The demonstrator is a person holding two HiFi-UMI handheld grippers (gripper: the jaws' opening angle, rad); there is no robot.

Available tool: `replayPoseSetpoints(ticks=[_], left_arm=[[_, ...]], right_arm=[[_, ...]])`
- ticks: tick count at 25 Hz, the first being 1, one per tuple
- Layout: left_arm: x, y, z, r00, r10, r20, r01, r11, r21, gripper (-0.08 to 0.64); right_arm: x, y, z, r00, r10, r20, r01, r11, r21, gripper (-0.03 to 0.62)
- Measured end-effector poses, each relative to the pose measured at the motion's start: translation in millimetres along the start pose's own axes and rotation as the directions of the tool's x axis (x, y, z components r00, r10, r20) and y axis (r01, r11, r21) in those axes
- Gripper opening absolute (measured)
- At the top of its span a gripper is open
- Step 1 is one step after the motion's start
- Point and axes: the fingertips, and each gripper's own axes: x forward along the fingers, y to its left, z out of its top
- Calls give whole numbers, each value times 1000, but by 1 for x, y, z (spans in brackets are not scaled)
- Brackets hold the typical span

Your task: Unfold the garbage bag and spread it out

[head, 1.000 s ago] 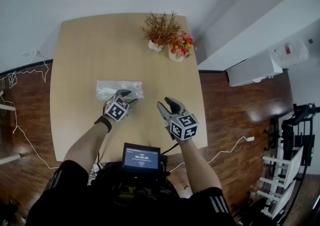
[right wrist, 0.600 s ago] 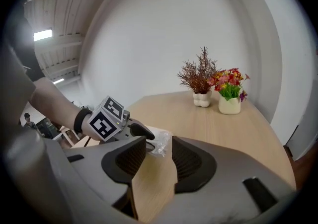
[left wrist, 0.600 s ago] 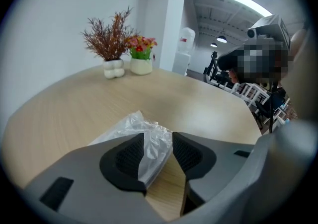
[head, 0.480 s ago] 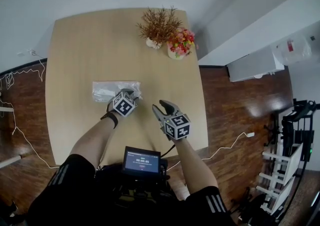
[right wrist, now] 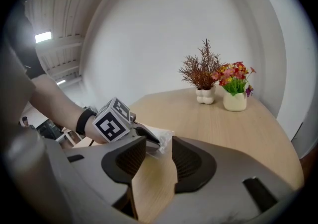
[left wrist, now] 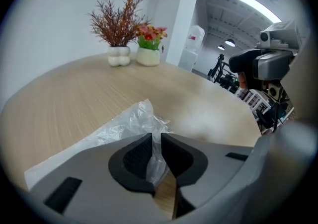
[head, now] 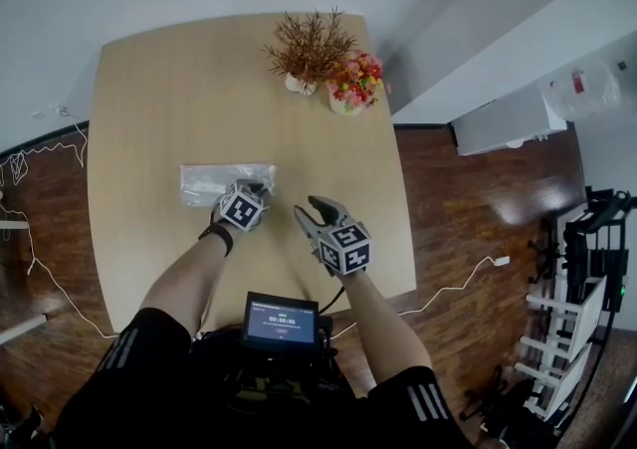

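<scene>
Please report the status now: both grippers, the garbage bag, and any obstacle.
Left gripper just closing, jaws pinching the garbage bag edge. Right gripper open, empty, low over the table. Bag not yet unfolded. No obstacle near.

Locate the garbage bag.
Head view: the garbage bag lies left of centre on the table, right edge pinched in the left gripper, whose jaws have just been closing.

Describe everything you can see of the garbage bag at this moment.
The garbage bag is a thin, translucent, whitish plastic film, still folded into a flat rectangular packet with its long side running left to right in the head view. It lies on the wooden table, left of centre. Its right end is crinkled and bunched upward, pinched between the pads of the left gripper, whose jaws have just been closing on it. Nothing else touches it.
</scene>
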Motion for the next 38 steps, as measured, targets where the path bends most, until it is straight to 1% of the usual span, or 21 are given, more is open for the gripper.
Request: replayPoseSetpoints(ticks=[3, 6, 10, 15, 17, 21, 25, 30, 32, 34, 36, 38], left_arm=[[-7, 7, 1, 1000, 21, 10, -20, 999, -38, 13], [-11, 8, 2, 999, 6, 45, -2, 997, -80, 4], [-12, 13, 4, 994, -12, 113, 23, 995, -102, 0], [-35, 9, 24, 975, -44, 217, 75, 988, -135, 0], [-47, 10, 30, 965, -46, 256, 86, 986, -144, 0], [-71, 13, 41, 944, -39, 328, 98, 981, -165, 0], [-88, 19, 43, 925, -29, 379, 109, 975, -191, 0], [-105, 25, 41, 895, -35, 445, 154, 960, -233, 0], [-109, 25, 42, 884, -41, 466, 169, 957, -236, 0], [-112, 26, 42, 876, -45, 480, 180, 954, -239, 0], [-114, 26, 40, 872, -45, 488, 186, 952, -244, 0], [-115, 26, 40, 870, -45, 492, 189, 950, -247, 0]], right_arm=[[4, 2, 1, 1000, 7, -6, -7, 1000, -9, 187], [9, 6, 1, 1000, 18, -15, -18, 1000, -26, 187], [18, 12, -2, 998, 36, -42, -38, 997, -61, 187], [36, 13, -2, 997, 40, -67, -47, 994, -100, 187], [46, 13, -3, 996, 38, -85, -48, 992, -118, 187], [69, 18, -6, 989, 39, -142, -65, 980, -188, 186], [95, 23, -13, 979, 39, -202, -86, 969, -231, 186], [126, 25, -25, 966, 17, -259, -92, 955, -281, 187], [133, 30, -27, 955, 6, -296, -99, 949, -299, 187], [141, 29, -37, 939, -19, -342, -104, 936, -337, 187], [146, 27, -51, 923, -41, -383, -113, 922, -372, 187], [150, 25, -63, 913, -47, -404, -120, 918, -377, 187]])
